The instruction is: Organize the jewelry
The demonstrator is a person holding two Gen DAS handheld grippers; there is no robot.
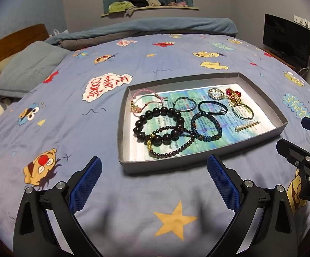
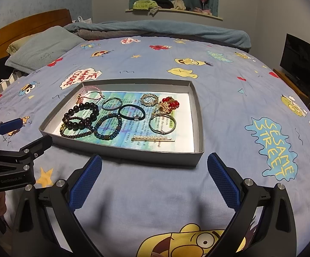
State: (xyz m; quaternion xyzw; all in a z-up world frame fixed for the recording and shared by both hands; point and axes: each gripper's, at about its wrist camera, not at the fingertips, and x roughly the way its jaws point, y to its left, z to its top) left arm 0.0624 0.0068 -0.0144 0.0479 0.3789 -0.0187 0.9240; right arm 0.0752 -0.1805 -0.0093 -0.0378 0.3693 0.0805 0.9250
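Note:
A shallow grey tray [image 1: 261,138] [image 2: 120,151] lies on the bed, lined with printed paper and holding jewelry. Inside are a large black bead bracelet [image 1: 161,126] [image 2: 81,115], a thin dark bead strand [image 1: 172,147], a blue-green beaded bracelet [image 1: 206,126] [image 2: 107,127], a black hair tie [image 1: 212,107] [image 2: 132,112], a pearl hair clip [image 1: 248,126] [image 2: 152,138], a red and gold brooch [image 1: 233,96] [image 2: 168,105] and thin bangles. My left gripper [image 1: 153,168] is open and empty, just short of the tray's near edge. My right gripper [image 2: 155,167] is open and empty, likewise at the near edge.
The bed has a blue cartoon-print cover [image 1: 69,128]. Pillows [image 1: 28,68] and a wooden headboard [image 1: 13,38] are at the left, a folded blanket [image 1: 155,25] at the far side. A black monitor [image 1: 287,40] stands to the right.

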